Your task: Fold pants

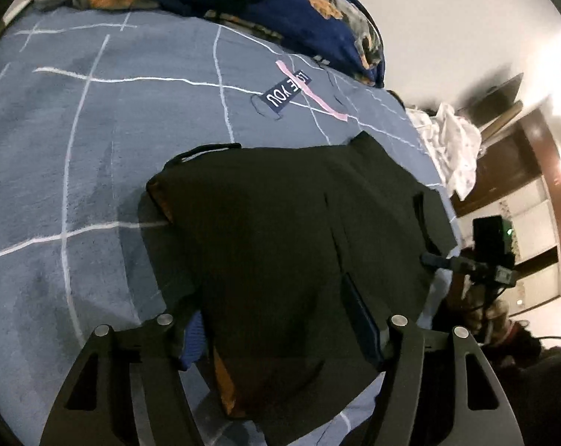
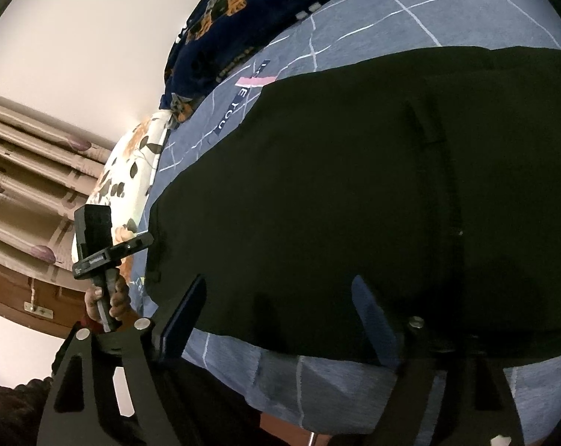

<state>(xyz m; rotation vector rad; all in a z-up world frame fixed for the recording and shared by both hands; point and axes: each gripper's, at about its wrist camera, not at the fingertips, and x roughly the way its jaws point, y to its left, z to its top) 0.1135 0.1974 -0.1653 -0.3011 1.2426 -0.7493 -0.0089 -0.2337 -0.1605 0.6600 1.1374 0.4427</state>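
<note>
The black pants (image 1: 280, 230) lie folded into a thick bundle on the grey-blue checked bedsheet (image 1: 76, 130); an orange lining shows at the bundle's left and lower edges. My left gripper (image 1: 276, 334) is open, its blue-padded fingers (image 1: 358, 312) straddling the bundle's near edge. In the right wrist view the pants (image 2: 354, 186) fill the middle. My right gripper (image 2: 276, 312) is open, its fingers (image 2: 184, 316) just over the pants' near edge. The left gripper also shows in the right wrist view (image 2: 102, 252), held in a hand.
A dark floral blanket (image 1: 280, 7) is heaped at the bed's far end. A white floral pillow (image 2: 132, 171) lies at the bed's side. White cloth (image 1: 455, 145) lies beyond the bed edge. A "LOVE YOU" label (image 1: 288, 93) is printed on the sheet.
</note>
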